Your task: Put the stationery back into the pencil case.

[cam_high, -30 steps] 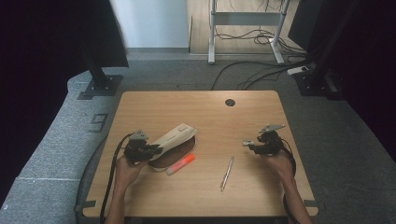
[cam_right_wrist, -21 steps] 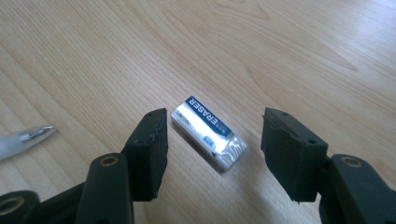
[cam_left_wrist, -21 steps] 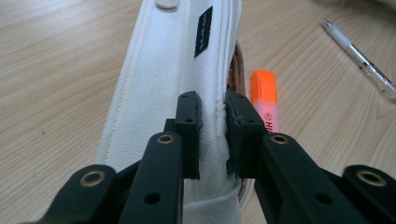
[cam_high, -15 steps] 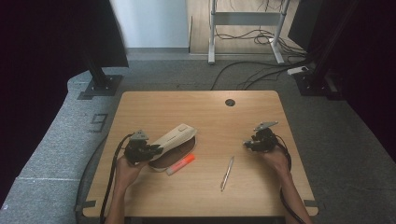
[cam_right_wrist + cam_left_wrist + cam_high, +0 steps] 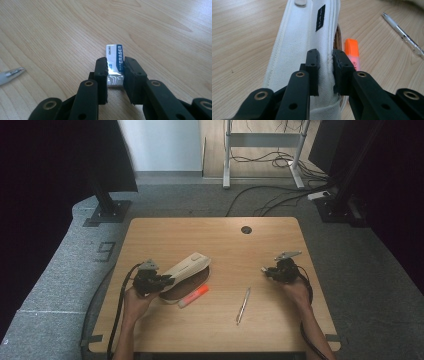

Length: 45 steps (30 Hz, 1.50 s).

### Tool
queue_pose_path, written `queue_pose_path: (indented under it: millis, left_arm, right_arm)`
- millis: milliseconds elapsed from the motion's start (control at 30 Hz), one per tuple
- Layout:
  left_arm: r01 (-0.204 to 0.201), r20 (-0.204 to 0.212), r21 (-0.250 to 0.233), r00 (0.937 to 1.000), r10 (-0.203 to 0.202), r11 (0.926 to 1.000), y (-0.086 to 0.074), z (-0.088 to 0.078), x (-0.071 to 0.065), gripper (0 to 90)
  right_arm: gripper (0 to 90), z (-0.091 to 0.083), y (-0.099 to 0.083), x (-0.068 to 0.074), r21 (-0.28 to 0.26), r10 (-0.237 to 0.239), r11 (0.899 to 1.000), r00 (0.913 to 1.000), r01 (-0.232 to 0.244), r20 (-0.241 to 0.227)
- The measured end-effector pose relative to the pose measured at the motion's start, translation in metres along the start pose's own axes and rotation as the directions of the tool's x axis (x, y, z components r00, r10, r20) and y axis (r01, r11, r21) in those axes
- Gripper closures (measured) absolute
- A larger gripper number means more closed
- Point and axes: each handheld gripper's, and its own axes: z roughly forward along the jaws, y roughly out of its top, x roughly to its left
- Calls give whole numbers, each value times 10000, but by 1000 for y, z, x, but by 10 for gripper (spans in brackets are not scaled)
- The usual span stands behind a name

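My left gripper [image 5: 167, 281] [image 5: 325, 53] is shut on the flap edge of a white fabric pencil case [image 5: 187, 267] [image 5: 304, 37], which lies at the table's left of centre with its brown inside showing beneath. At the right side, the jaws of my right gripper [image 5: 265, 270] [image 5: 115, 61] have just been closing. They now pinch a small white and blue eraser [image 5: 114, 53] that rests on the wood.
An orange highlighter [image 5: 194, 296] [image 5: 352, 53] lies just right of the pencil case. A clear pen [image 5: 243, 305] [image 5: 403, 36] [image 5: 11, 73] lies between the two hands. The wooden table [image 5: 225, 240] has a cable hole [image 5: 246, 229] near its far edge.
The right gripper has edged slightly to the left near the table's right side. The left gripper and the pencil case have stayed put.
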Motion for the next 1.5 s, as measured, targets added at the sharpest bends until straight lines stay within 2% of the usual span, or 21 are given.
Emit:
queue_pose_path:
  millis: [133, 333, 567, 767, 1100, 1500]
  left_arm:
    - [53, 20, -13, 10000, -53, 10000, 0, 0, 1, 760]
    - [185, 18, -92, 9998, -185, 9998, 0, -2, 2, 764]
    - [274, 7, -207, 9996, -274, 9994, 0, -2, 2, 768]
    - [276, 25, -289, 9996, -275, 9992, 0, -3, 3, 768]
    - [287, 4, -334, 9996, -287, 9990, 0, -3, 2, 768]
    - [295, -1, -366, 9996, -295, 9989, 0, -3, 2, 768]
  right_arm:
    - [721, -2, 1, 3, 11, 19, 10000, 9999, -19, 117]
    - [721, -11, 6, 8, -315, 199, 9993, 9998, -201, -84]
    - [721, -19, 17, 20, -615, 132, 9980, 9992, -155, -378]
    - [721, -19, 27, 32, -687, -106, 9976, 9983, 67, -565]
    - [721, -11, 44, 54, -776, -477, 9962, 9944, 404, -940]
    - [721, 8, 63, 80, -709, -831, 9947, 9875, 741, -1343]
